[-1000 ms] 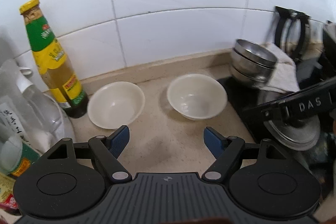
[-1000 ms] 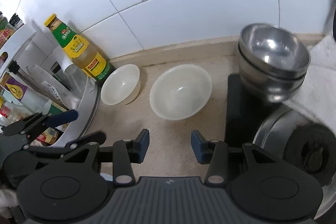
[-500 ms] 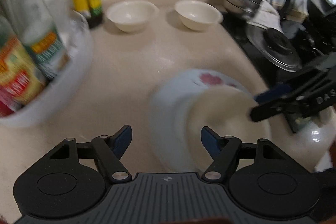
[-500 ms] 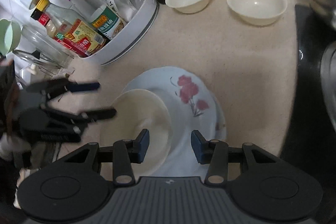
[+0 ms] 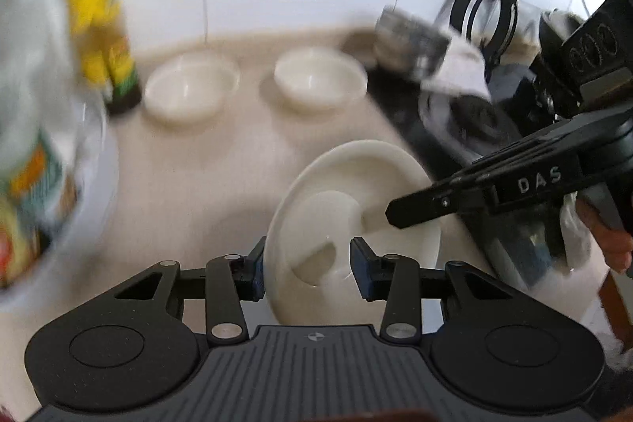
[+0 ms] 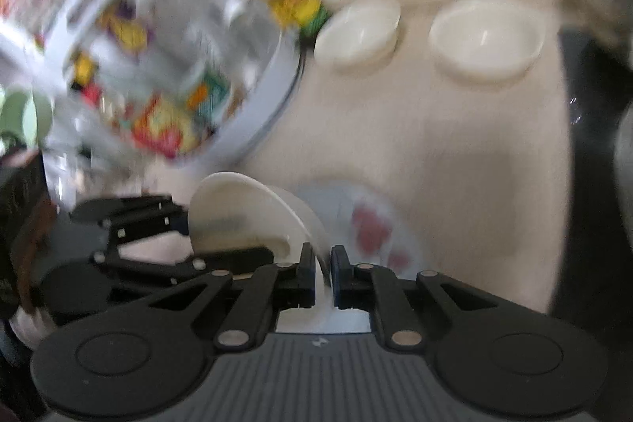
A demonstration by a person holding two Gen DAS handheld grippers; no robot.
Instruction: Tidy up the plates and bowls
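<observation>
Cream bowl (image 5: 352, 208): tilted, raised over flowered plate (image 6: 379, 224) on desk (image 5: 205, 184). Right gripper (image 6: 323, 273): jaws narrow, pinching bowl rim. Left gripper (image 5: 306, 269): jaws part-open astride opposite rim; contact unclear. Two bowls (image 5: 192, 89) (image 5: 320, 78), apart, near wall beside sauce bottle (image 5: 101, 18).

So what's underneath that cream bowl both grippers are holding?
A pale plate with red flowers lies below the tilted cream bowl. Most of the plate is hidden behind the bowl and right gripper.

The left tool (image 5: 304, 273) straddles the rim of a tilted white bowl (image 5: 356, 192). The right tool (image 5: 411, 214) reaches into the bowl. Two small bowls (image 5: 192, 91) sit farther back on the table (image 5: 205, 176).
</observation>
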